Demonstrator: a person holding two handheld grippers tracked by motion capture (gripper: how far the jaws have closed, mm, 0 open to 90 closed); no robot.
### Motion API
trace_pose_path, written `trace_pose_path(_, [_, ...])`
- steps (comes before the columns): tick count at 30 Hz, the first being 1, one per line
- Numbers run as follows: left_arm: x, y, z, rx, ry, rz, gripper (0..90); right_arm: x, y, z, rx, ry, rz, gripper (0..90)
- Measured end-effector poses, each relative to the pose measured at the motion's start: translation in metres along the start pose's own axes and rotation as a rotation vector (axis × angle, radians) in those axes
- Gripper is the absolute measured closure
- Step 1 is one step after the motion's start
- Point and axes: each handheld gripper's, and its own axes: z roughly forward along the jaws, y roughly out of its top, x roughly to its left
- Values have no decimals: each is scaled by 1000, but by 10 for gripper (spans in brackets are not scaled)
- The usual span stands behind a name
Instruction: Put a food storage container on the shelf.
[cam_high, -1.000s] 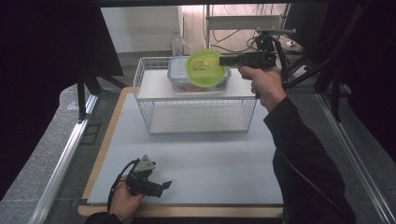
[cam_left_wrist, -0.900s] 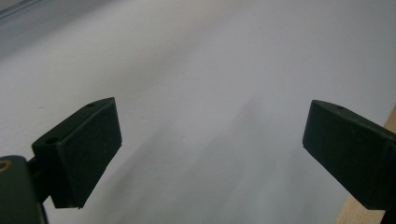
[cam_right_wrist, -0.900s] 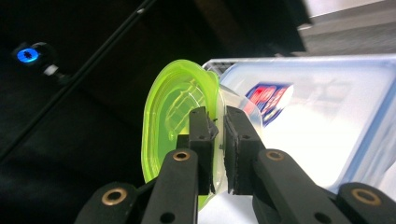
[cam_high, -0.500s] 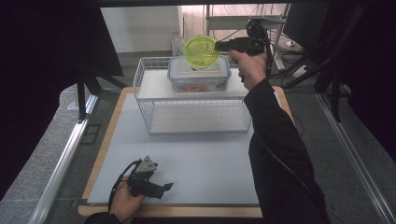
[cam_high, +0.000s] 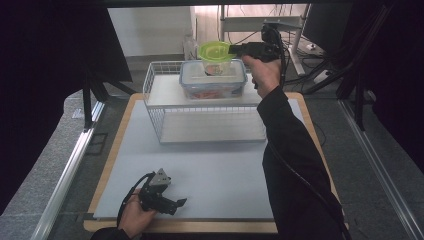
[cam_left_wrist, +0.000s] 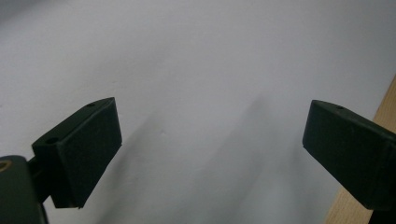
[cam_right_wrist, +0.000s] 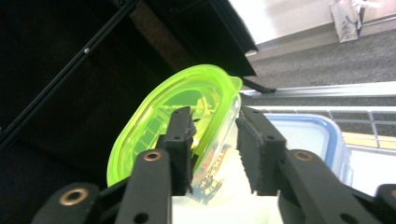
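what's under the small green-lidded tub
The small clear tub with a lime-green lid sits on a larger clear container with a blue-rimmed lid, holding reddish contents too blurred to identify; the contact patch is hidden.

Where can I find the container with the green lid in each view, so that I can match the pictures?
High view: the container with the green lid is at top centre, on the blue-rimmed box in the wire basket, at the right gripper.
Left gripper view: it is not in this picture.
Right gripper view: centre, tilted, between the fingers, which have just been opening.
Shared landmark: the blue-rimmed box, at the right edge of the right gripper view.
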Motion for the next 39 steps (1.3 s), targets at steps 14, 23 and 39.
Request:
trace_pose_path(14, [0, 0, -2, -7, 13, 2, 44, 16, -22, -28, -5, -49, -280, 254])
trace_pose_path(23, [2, 1, -5, -41, 3, -19, 39, 12, -103, -63, -11, -51, -499, 147])
trace_pose_path(39, [0, 0, -2, -30, 23, 3, 39, -51, -268, -102, 68, -135, -591, 14])
